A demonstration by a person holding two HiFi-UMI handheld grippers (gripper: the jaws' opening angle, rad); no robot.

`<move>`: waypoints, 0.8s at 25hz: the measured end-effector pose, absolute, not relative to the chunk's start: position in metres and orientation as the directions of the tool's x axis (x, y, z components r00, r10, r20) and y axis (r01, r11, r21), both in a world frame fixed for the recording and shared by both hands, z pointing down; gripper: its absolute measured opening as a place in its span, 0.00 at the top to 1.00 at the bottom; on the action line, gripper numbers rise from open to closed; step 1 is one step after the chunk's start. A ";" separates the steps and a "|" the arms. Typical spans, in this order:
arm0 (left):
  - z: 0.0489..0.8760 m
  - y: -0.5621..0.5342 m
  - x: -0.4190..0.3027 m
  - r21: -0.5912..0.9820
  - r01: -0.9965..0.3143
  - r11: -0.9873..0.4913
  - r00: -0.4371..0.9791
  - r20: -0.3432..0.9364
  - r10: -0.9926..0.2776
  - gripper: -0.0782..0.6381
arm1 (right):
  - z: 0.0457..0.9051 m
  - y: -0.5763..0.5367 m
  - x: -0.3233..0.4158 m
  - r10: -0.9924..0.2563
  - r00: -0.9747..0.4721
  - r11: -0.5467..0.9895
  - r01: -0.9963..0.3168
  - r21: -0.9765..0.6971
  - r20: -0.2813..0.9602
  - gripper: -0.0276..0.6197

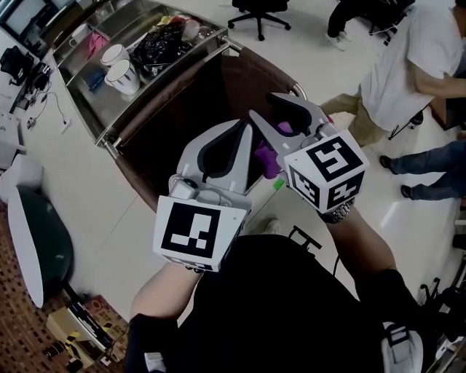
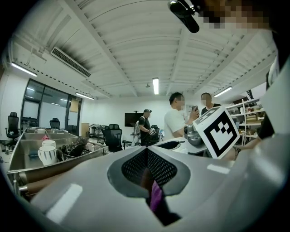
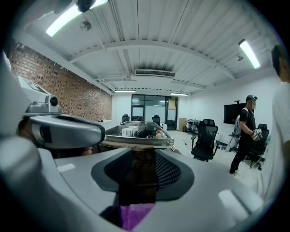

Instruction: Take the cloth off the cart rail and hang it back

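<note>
The left gripper has its jaws pressed together at the tips. Lower down they leave a thin slit, and a sliver of the purple cloth shows in it. Whether that sliver is pinched or only seen through the slit cannot be told.

The right gripper has its jaws spread. The purple cloth fills the bottom of the gap, and the brown bag of the cart shows through the gap above it.

From the head view, the left gripper and the right gripper are close side by side. They point away from the person over the brown bag. The purple cloth is bunched between them, under the right gripper's jaws and just beside the left gripper's inner jaw. What holds the cloth up is hidden.

Beyond the bag lies the cart's metal tray, which carries two white cups and a black plastic heap.

On the floor past the cart stand an office chair and a person in a white shirt.
</note>
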State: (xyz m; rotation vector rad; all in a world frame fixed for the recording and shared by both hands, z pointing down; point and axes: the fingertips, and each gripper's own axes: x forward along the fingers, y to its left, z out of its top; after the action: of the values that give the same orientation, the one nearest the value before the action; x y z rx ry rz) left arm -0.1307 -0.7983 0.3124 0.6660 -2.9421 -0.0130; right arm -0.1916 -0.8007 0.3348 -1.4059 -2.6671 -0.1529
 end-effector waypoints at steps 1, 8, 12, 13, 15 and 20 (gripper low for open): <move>0.313 -0.797 -0.131 0.037 -0.433 0.901 -0.893 0.118 -0.434 0.89 | 0.334 -0.801 -0.192 0.810 -0.568 0.570 0.821 0.033 0.150 0.73; 0.312 -0.797 -0.123 0.044 -0.488 0.872 -0.865 0.110 -0.490 0.89 | 0.319 -0.813 -0.185 0.762 -0.640 0.640 0.768 0.031 0.101 0.73; 0.313 -0.801 -0.114 0.040 -0.536 0.843 -0.837 0.110 -0.537 0.89 | 0.315 -0.821 -0.173 0.723 -0.687 0.687 0.726 0.029 0.078 0.75; 0.313 -0.802 -0.111 0.038 -0.549 0.835 -0.828 0.111 -0.549 0.89 | 0.313 -0.823 -0.169 0.711 -0.699 0.700 0.714 0.027 0.069 0.76; 0.313 -0.805 -0.104 0.034 -0.573 0.819 -0.812 0.114 -0.573 0.89 | 0.310 -0.829 -0.159 0.686 -0.726 0.726 0.688 0.026 0.053 0.78; 0.309 -0.810 -0.084 0.023 -0.604 0.797 -0.791 0.111 -0.602 0.89 | 0.301 -0.840 -0.133 0.642 -0.766 0.766 0.642 0.033 0.020 0.84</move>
State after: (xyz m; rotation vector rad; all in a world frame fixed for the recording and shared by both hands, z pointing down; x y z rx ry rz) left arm -0.0839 -0.8101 0.3088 0.9669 -2.8707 0.0203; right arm -0.1329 -0.8396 0.3015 -1.0710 -2.9453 -0.0592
